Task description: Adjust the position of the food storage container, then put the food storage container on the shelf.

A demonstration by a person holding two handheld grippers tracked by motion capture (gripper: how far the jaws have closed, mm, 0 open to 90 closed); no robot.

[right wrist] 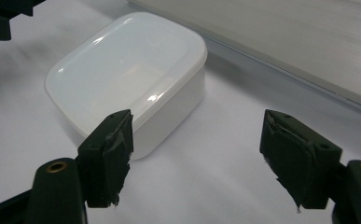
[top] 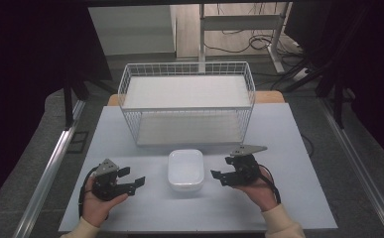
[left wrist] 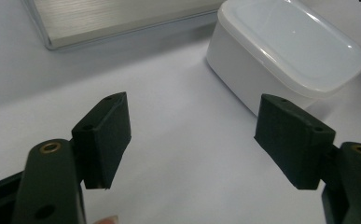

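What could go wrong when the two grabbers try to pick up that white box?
1. The white box looks smooth and glossy with rounded corners, so the pads might slip off it.
2. The left gripper and right gripper flank the box with jaws open; uneven closing could push it sideways across the table.
3. The wire basket stands just behind, so the box could catch its rim.

The rounded white plastic box (top: pixel 185 169) between the grippers has a glossy, smooth lid. Beyond them, the white wire-mesh metal basket (top: pixel 187 69) is thin coated rod. The pale table top (top: pixel 279 129) looks matt and smooth.
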